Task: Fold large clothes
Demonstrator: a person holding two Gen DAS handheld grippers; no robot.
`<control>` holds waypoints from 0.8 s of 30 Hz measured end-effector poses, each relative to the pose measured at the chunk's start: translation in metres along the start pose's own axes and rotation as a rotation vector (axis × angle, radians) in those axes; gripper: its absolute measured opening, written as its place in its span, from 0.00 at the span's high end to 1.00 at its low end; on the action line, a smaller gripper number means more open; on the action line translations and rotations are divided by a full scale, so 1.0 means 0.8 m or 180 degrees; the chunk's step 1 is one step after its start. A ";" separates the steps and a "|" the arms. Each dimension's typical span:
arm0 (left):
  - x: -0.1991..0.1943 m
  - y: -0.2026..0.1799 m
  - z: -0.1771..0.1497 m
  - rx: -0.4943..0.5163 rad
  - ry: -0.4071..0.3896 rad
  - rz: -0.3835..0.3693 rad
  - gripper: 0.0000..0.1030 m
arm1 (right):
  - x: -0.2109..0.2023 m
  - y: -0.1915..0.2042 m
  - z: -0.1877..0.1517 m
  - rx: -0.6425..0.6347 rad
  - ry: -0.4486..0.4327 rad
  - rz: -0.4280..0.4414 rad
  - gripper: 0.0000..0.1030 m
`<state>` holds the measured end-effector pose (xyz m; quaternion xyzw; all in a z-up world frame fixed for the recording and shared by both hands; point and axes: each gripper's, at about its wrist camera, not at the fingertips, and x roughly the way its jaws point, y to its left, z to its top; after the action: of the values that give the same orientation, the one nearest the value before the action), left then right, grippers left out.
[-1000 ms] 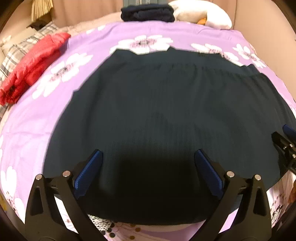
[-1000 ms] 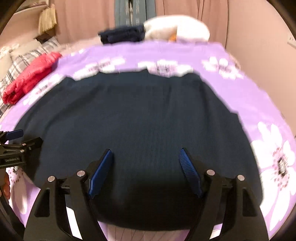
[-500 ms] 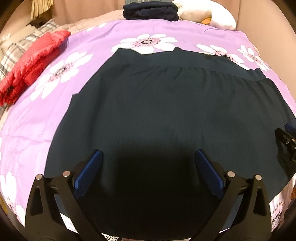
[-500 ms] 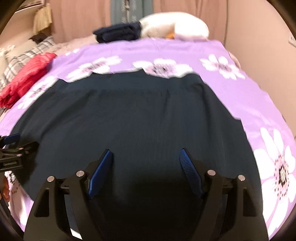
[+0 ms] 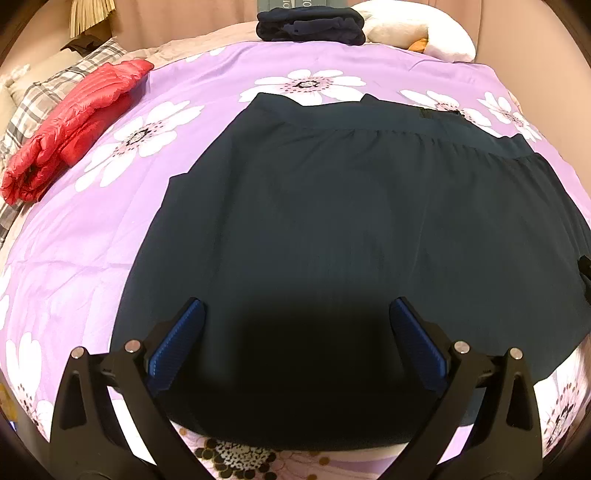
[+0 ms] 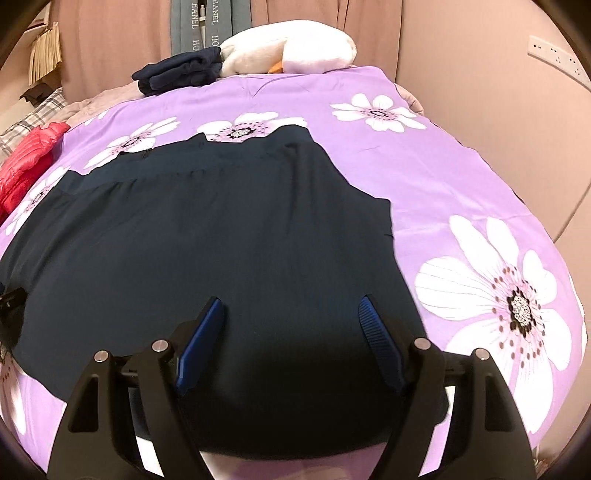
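This is a bedroom in a home. A bed fills the view, covered by a purple bedspread printed with big white flowers. At ten o'clock lie a plaid pillow and a red puffer jacket. At twelve o'clock sit folded dark clothes and a white plush toy, backed by pink curtains.

A skirt lies flat on the bed beneath both claws; a jacket far left, folded clothes beyond.
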<state>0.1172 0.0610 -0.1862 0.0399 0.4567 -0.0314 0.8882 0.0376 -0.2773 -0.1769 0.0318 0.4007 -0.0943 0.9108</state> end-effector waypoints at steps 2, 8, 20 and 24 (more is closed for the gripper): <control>-0.005 0.001 -0.003 0.0004 -0.0005 0.0028 0.02 | -0.004 -0.001 -0.001 -0.0003 -0.0012 -0.0020 0.25; -0.014 0.011 -0.021 0.0006 -0.0034 0.0020 0.02 | -0.019 0.001 -0.009 -0.0065 -0.0090 0.0028 0.25; -0.069 -0.012 -0.026 0.0127 -0.0098 0.0158 0.02 | -0.058 0.013 -0.010 -0.0092 -0.0134 0.0186 0.23; -0.099 -0.024 -0.020 0.0134 -0.0023 0.0275 0.02 | -0.079 0.028 -0.013 -0.0124 -0.0027 0.0294 0.14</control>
<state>0.0568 0.0452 -0.1319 0.0782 0.4506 -0.0027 0.8893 -0.0069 -0.2448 -0.1378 0.0321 0.3967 -0.0444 0.9163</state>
